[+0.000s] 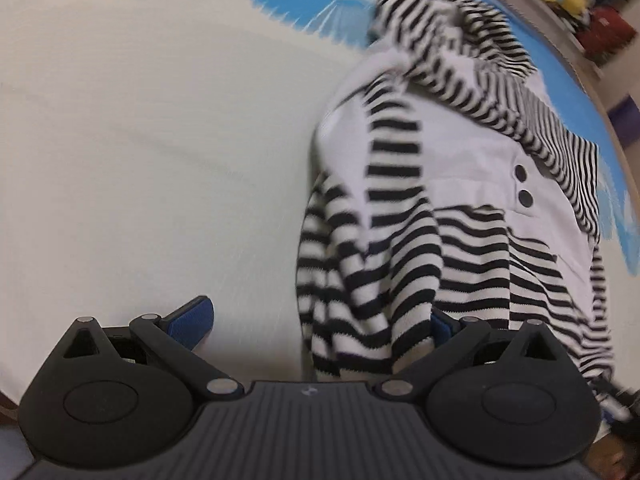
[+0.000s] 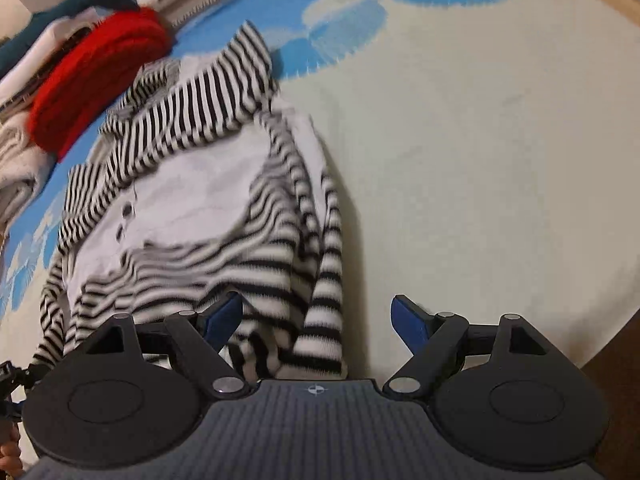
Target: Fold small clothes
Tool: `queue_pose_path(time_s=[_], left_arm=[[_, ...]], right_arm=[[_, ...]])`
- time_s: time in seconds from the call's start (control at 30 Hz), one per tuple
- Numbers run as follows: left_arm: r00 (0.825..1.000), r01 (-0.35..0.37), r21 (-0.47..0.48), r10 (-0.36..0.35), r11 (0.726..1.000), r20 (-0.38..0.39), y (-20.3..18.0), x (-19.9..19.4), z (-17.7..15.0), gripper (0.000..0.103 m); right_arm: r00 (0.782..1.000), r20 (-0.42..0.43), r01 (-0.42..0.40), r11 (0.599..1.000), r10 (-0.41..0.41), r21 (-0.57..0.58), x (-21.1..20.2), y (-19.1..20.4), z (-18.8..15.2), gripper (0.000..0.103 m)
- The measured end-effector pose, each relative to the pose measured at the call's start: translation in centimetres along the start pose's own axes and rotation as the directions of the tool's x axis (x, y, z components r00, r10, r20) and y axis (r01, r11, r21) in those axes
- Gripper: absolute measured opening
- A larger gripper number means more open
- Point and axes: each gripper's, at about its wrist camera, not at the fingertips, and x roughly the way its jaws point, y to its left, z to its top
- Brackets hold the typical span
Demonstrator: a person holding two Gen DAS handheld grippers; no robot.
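Lying crumpled on cream-and-blue cloth (image 2: 460, 140), striped top (image 2: 200, 200), beside red knit (image 2: 96, 80). Hovering over its hem, right gripper (image 2: 316, 320), jaws spread, sleeve between, pads clear. Hanging alongside, left gripper (image 1: 320, 316), spread wide too, gripping nothing.

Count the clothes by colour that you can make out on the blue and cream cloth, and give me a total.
Black and white striped knitted top with a plain white front panel: 1
Red knitted garment, folded: 1
Dark teal garment in the pile at the back: 1
White or cream garments in that pile: too blurred to count singly
Total that can be told apart: 3
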Motion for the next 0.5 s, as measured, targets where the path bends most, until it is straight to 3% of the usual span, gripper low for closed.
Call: queue_pose_path(time_s=[0.1, 0.17, 0.2, 0.23, 0.3, 0.4, 0.5], left_arm=[[1.0, 0.01, 0.033, -0.01, 0.999, 0.002, -0.6, -0.1, -0.4, 0.102], [1.0, 0.031, 0.119, -0.03, 0.992, -0.006, -1.7, -0.6, -1.5, 0.083], [1.0, 0.028, 0.174, -0.027, 0.984, -0.008, -2.4, -0.7, -2.1, 0.057], [1.0, 0.012, 0.224, -0.011, 0.974, -0.005, -3.0, -0.8, -2.7, 0.038], [1.0, -0.014, 0.238, 0.011, 0.971, 0.017, -3.3, -1.1, -3.6, 0.027], [1.0, 0.02, 0.166, -0.02, 0.986, 0.0, -2.0, -1.6, -4.1, 0.018], [1.0, 0.011, 0.171, -0.012, 0.985, 0.002, -1.9, -2.2, -4.8, 0.017]], right_arm=[[0.999, -0.034, 0.0, 1.0, 0.0, -0.007, 0.8, 0.4, -0.5, 0.084], [0.998, -0.062, -0.007, 0.997, 0.002, -0.073, 1.0, 1.2, -0.6, 0.08], [0.998, -0.064, -0.02, 0.994, 0.013, -0.104, 0.9, 1.5, -0.7, 0.059], [0.997, -0.068, -0.034, 0.992, 0.026, -0.121, 0.8, 1.6, -0.8, 0.028], [0.995, -0.093, -0.035, 0.994, 0.025, -0.106, 0.8, 1.1, -0.9, 0.019], [0.996, -0.081, -0.032, 0.992, 0.022, -0.124, 0.3, 0.9, -1.1, 0.012], [0.997, -0.075, -0.034, 0.987, 0.023, -0.158, -0.6, 0.7, -1.7, 0.009]])
